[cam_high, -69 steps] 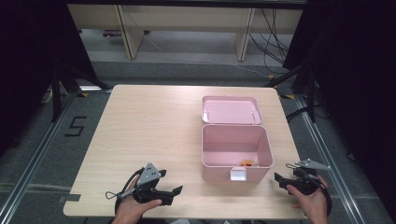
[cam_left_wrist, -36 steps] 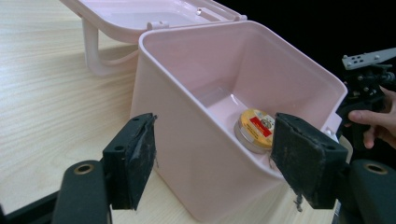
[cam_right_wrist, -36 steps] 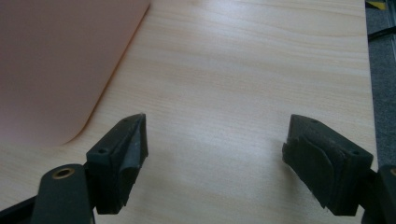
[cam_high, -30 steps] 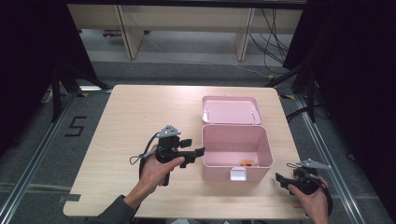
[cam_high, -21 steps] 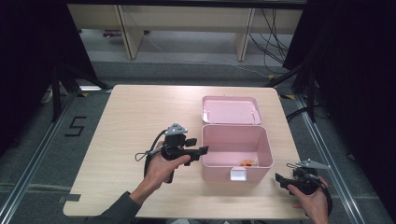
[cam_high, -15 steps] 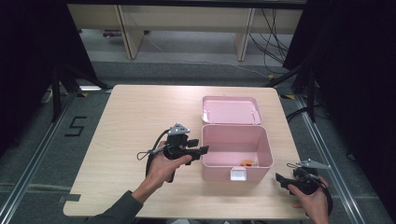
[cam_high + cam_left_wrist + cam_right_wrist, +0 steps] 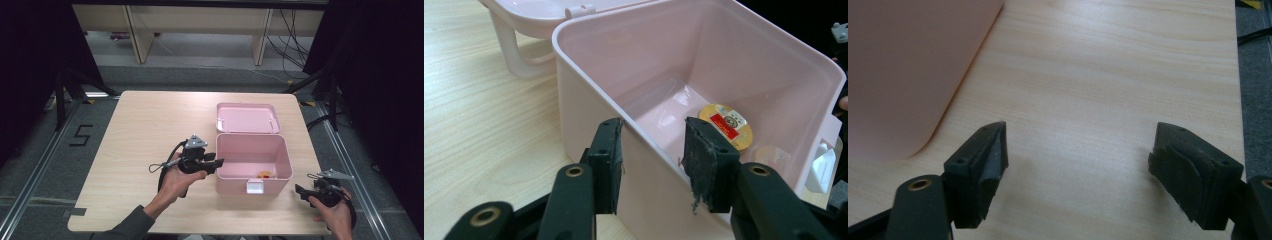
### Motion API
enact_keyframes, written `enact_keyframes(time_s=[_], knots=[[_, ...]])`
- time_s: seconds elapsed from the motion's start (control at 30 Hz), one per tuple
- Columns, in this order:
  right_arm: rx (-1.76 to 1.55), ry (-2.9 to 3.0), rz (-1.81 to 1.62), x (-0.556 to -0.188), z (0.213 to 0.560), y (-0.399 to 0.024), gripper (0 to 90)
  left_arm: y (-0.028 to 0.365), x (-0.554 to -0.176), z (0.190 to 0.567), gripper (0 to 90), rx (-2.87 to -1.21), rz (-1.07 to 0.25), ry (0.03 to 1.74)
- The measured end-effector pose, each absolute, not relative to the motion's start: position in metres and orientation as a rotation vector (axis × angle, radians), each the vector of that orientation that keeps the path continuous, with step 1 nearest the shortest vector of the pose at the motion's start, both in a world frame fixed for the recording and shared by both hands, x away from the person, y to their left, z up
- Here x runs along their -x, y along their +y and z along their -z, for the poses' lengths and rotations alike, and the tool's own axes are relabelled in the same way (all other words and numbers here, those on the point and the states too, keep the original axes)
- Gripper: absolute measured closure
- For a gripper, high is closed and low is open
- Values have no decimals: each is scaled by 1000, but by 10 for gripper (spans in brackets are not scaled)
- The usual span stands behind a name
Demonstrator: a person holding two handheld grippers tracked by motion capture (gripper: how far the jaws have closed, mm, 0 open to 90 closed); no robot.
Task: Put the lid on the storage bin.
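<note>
Left tool (image 7: 651, 160) parted astride pink box (image 7: 744, 75) wall, right tool (image 7: 1078, 165) spread wide, round tin (image 7: 725, 126) label unreadable

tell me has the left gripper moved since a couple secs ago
Yes. The left gripper has travelled from the table's near edge forward and rightward to the pink box, which stayed put; its open jaws now straddle the box's left wall.

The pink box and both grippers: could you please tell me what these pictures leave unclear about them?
- High view: the items in the box are too small to identify.
- Left gripper view: the round tin has a label too small to read; the right jaw hides its near edge. The left gripper straddles the box wall, and contact cannot be judged.
- Right gripper view: the box is blurred and cut off by the frame; the right gripper is open over the table.
</note>
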State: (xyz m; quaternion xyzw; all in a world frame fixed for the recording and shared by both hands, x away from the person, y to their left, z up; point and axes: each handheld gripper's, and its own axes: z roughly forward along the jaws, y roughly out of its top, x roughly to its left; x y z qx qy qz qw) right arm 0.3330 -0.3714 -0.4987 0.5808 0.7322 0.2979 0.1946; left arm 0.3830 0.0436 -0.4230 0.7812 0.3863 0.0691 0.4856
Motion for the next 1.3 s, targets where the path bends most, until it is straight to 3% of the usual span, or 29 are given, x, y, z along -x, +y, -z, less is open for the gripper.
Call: enact_keyframes(time_s=[1.0,1.3], knots=[[-1718,2181,-715,-428,437,-370,293,45,-376,421,677,-1884,-179,930],[-1759,2195,-738,-464,411,-366,365,45,-373,421,677,-1883,-169,925]])
